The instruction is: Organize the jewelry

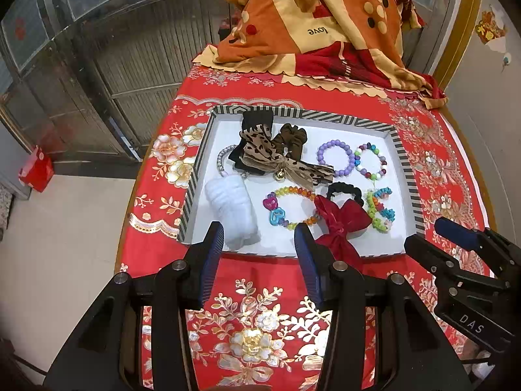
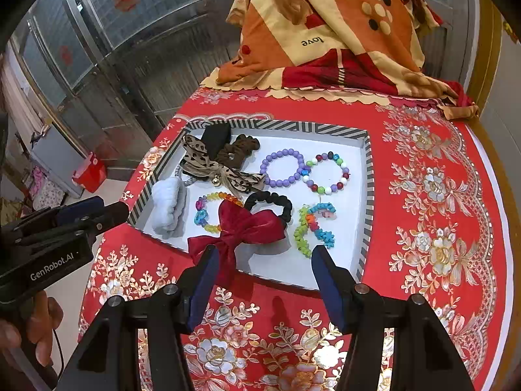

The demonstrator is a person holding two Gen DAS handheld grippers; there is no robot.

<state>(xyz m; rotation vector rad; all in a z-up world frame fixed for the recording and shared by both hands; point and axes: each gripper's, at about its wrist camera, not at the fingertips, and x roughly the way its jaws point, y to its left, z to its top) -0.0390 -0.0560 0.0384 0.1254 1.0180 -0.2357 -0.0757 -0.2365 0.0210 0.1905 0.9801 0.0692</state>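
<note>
A shallow white tray with a striped rim (image 1: 403, 163) (image 2: 367, 176) sits on the red cloth and holds the jewelry. Inside lie a purple bead bracelet (image 1: 336, 158) (image 2: 282, 166), a multicolour bead bracelet (image 1: 371, 160) (image 2: 327, 172), a rainbow bracelet with charms (image 1: 286, 205) (image 2: 206, 210), a red bow on a black scrunchie (image 1: 342, 220) (image 2: 247, 224), a leopard bow (image 1: 276, 159) (image 2: 221, 167), a white fluffy scrunchie (image 1: 232, 211) (image 2: 167, 207) and a colourful spiky coil (image 1: 379, 210) (image 2: 312, 224). My left gripper (image 1: 260, 233) hangs open before the tray's near edge. My right gripper (image 2: 265, 255) is open above the near rim, holding nothing.
A patterned orange and red quilt (image 1: 319, 22) (image 2: 332, 32) is piled at the table's far end. The floral red tablecloth (image 1: 254, 322) (image 2: 433, 195) covers the table. A hand (image 2: 29, 329) holds the left gripper's body at the left edge. A red box (image 1: 35, 169) stands on the floor.
</note>
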